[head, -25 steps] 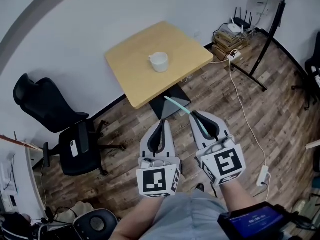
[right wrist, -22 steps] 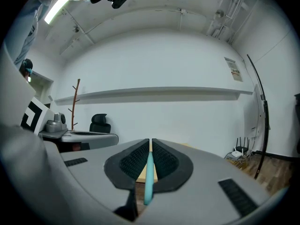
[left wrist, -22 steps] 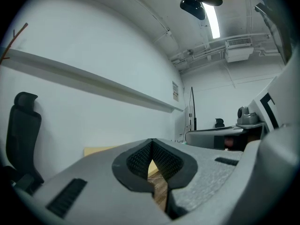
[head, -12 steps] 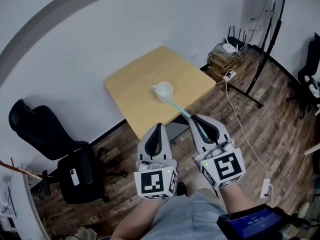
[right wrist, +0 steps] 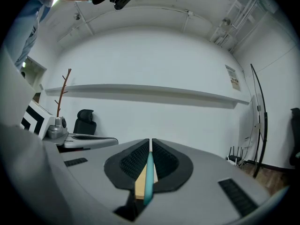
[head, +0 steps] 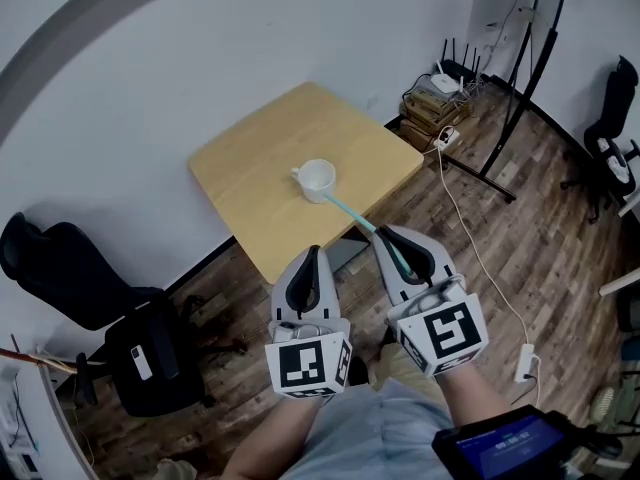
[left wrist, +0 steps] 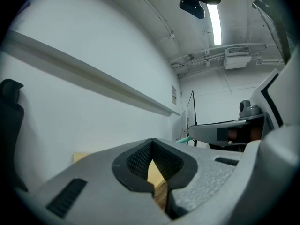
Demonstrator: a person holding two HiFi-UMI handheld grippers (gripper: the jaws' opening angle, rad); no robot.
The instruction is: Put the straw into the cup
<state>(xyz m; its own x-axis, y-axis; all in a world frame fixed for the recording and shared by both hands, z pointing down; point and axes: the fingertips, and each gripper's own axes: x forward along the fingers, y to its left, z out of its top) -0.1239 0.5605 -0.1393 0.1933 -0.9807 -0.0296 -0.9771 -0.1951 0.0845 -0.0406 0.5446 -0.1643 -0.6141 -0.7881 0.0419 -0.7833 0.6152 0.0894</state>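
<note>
A white cup (head: 317, 179) stands near the middle of a small square wooden table (head: 250, 168). My right gripper (head: 386, 236) is shut on a teal straw (head: 352, 218), whose free end points toward the cup and reaches almost to its rim. In the right gripper view the straw (right wrist: 148, 177) runs up between the closed pads. My left gripper (head: 309, 257) hangs beside the right one, short of the table's near edge, shut with nothing between its jaws (left wrist: 152, 170).
A black office chair (head: 85, 298) stands at the left on the wood floor. A router on a stack of boxes (head: 437, 98), cables and a black stand leg (head: 480, 173) lie at the right. A white wall runs behind the table.
Both grippers have come closer to the table. The straw's tip has gone from over the floor in front of the table to just beside the cup.
</note>
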